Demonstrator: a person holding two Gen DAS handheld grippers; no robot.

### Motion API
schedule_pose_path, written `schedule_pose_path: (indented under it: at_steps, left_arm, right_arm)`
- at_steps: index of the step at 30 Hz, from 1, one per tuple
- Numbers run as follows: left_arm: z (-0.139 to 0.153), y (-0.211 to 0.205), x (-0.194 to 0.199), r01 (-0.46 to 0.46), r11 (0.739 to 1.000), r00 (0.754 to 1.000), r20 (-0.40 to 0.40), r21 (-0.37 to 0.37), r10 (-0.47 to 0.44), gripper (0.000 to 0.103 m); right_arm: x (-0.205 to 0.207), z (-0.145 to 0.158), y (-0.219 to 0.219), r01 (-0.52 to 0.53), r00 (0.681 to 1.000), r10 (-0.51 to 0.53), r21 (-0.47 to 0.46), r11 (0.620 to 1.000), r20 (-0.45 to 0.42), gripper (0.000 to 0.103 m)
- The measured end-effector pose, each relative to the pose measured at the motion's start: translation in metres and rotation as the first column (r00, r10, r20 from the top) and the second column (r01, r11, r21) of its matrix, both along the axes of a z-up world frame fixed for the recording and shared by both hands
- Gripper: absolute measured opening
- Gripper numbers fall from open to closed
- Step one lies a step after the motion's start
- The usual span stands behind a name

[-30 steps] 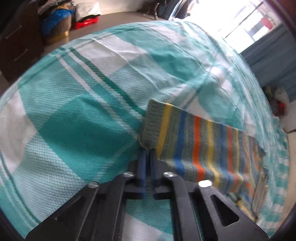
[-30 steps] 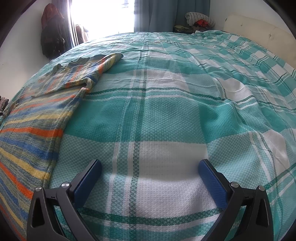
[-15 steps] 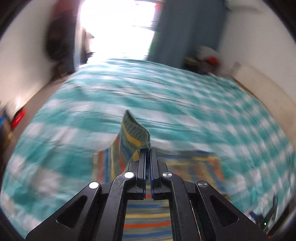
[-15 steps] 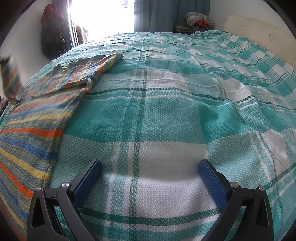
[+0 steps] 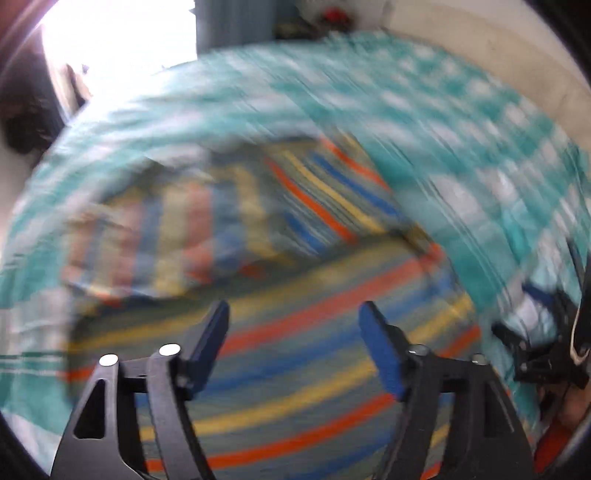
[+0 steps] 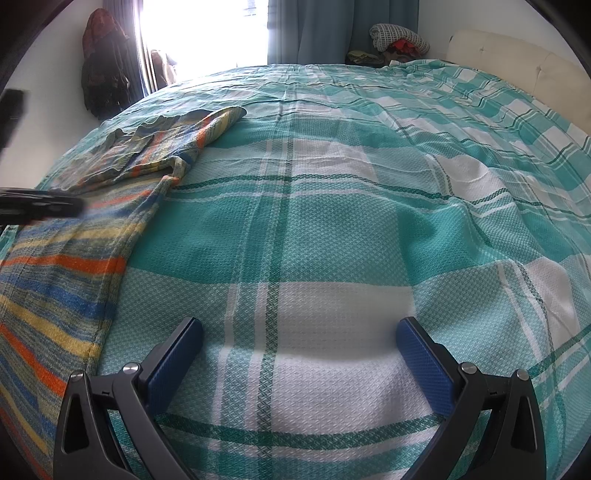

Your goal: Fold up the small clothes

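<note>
On the teal-and-white checked bedspread (image 6: pixel 332 229) lies the striped knitted garment (image 5: pixel 295 369), its body flat and one sleeve folded across its upper part. Above the garment's body, the left gripper (image 5: pixel 293 332) hangs with jaws spread wide and nothing between them; this view is heavily blurred, so finer detail is lost. The right wrist view is sharp and shows what the left cannot: the garment (image 6: pixel 55 288) lies along the bedspread's left side, with a sleeve reaching toward the window (image 6: pixel 207 33). To the right of the garment, the right gripper (image 6: pixel 299 347) is wide open over bare bedspread, holding nothing. A padded headboard (image 6: pixel 517 62) stands at the bedspread's far right.
</note>
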State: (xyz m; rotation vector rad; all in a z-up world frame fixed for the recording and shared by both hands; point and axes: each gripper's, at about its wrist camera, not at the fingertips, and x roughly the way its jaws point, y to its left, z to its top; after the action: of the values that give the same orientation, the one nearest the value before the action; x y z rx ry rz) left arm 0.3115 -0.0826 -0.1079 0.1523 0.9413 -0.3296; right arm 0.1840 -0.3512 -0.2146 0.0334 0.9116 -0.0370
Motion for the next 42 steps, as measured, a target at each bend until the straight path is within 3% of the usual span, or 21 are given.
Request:
schedule_pose_path:
  at_steps: [3, 5, 6, 7, 8, 9, 11, 12, 15, 20, 26, 32, 34, 37, 39, 42]
  left_arm:
    - [0.021, 0.057, 0.035, -0.183, 0.983, 0.98, 0.086, 0.018, 0.181, 0.081]
    - [0.008, 0.082, 0.054, -0.259, 0.963, 0.964, 0.088, 0.072, 0.252, 0.078]
    - [-0.008, 0.096, 0.064, -0.292, 0.948, 0.956, 0.059, 0.123, 0.287, 0.073]
    - [-0.032, 0.11, 0.072, -0.327, 0.925, 0.943, 0.003, 0.194, 0.333, 0.051]
    - [-0.054, 0.127, 0.076, -0.353, 0.901, 0.924, -0.059, 0.25, 0.379, 0.037]
    - [-0.069, 0.144, 0.072, -0.371, 0.898, 0.911, -0.095, 0.236, 0.401, 0.033]
    - [-0.065, 0.161, 0.061, -0.42, 0.884, 0.898, -0.049, 0.207, 0.438, 0.061]
    - [-0.062, 0.167, 0.057, -0.444, 0.875, 0.886, -0.048, 0.194, 0.461, 0.065]
    - [-0.051, 0.179, 0.045, -0.463, 0.879, 0.876, -0.096, 0.113, 0.474, 0.067]
    - [-0.025, 0.16, 0.002, -0.42, 0.907, 0.904, -0.064, 0.042, 0.422, 0.089]
    - [-0.031, 0.139, -0.071, -0.341, 0.938, 0.936, -0.068, 0.068, 0.345, 0.09]
    - [-0.051, 0.134, -0.14, -0.316, 0.941, 0.94, -0.09, 0.122, 0.328, 0.092]
    - [-0.049, 0.139, -0.154, -0.332, 0.936, 0.936, -0.086, 0.117, 0.342, 0.093]
    - [-0.04, 0.139, -0.175, -0.334, 0.939, 0.937, -0.082, 0.077, 0.34, 0.093]
    - [-0.037, 0.133, -0.187, -0.31, 0.948, 0.947, -0.061, 0.067, 0.314, 0.093]
    - [-0.046, 0.117, -0.2, -0.253, 0.961, 0.961, -0.083, 0.111, 0.263, 0.095]
  right_arm:
    - [0.0, 0.0, 0.0, 0.002, 1.0, -0.002, 0.0, 1.0, 0.0, 0.103]
    - [0.0, 0.0, 0.0, 0.002, 1.0, -0.002, -0.001, 1.0, 0.0, 0.103]
    - [0.0, 0.0, 0.0, 0.003, 1.0, -0.003, -0.001, 1.0, 0.0, 0.103]
    - [0.0, 0.0, 0.0, 0.003, 1.0, -0.003, -0.001, 1.0, 0.0, 0.103]
    - [0.0, 0.0, 0.0, 0.003, 1.0, -0.003, 0.0, 1.0, 0.0, 0.103]
    - [0.0, 0.0, 0.0, 0.003, 1.0, -0.003, 0.0, 1.0, 0.0, 0.103]
    - [0.0, 0.0, 0.0, 0.003, 1.0, -0.003, 0.0, 1.0, -0.001, 0.103]
    - [0.0, 0.0, 0.0, 0.003, 1.0, -0.003, 0.0, 1.0, 0.0, 0.103]
    - [0.0, 0.0, 0.0, 0.003, 1.0, -0.003, 0.0, 1.0, -0.001, 0.103]
    - [0.0, -0.001, 0.0, 0.004, 1.0, -0.004, -0.001, 1.0, 0.0, 0.103]
    - [0.0, -0.001, 0.0, 0.004, 1.0, -0.004, -0.001, 1.0, -0.001, 0.103]
    - [0.0, 0.001, -0.002, 0.002, 1.0, -0.002, 0.02, 1.0, -0.005, 0.103]
    - [-0.002, 0.01, -0.008, 0.008, 1.0, -0.008, 0.066, 0.998, -0.013, 0.102]
    - [-0.023, 0.039, -0.009, 0.049, 0.999, -0.05, 0.062, 0.997, 0.015, 0.1]
    - [-0.046, 0.062, 0.008, 0.006, 0.999, -0.009, 0.062, 0.998, 0.053, 0.1]
    - [-0.075, 0.077, 0.055, -0.15, 0.988, 0.148, 0.064, 0.987, 0.029, 0.1]
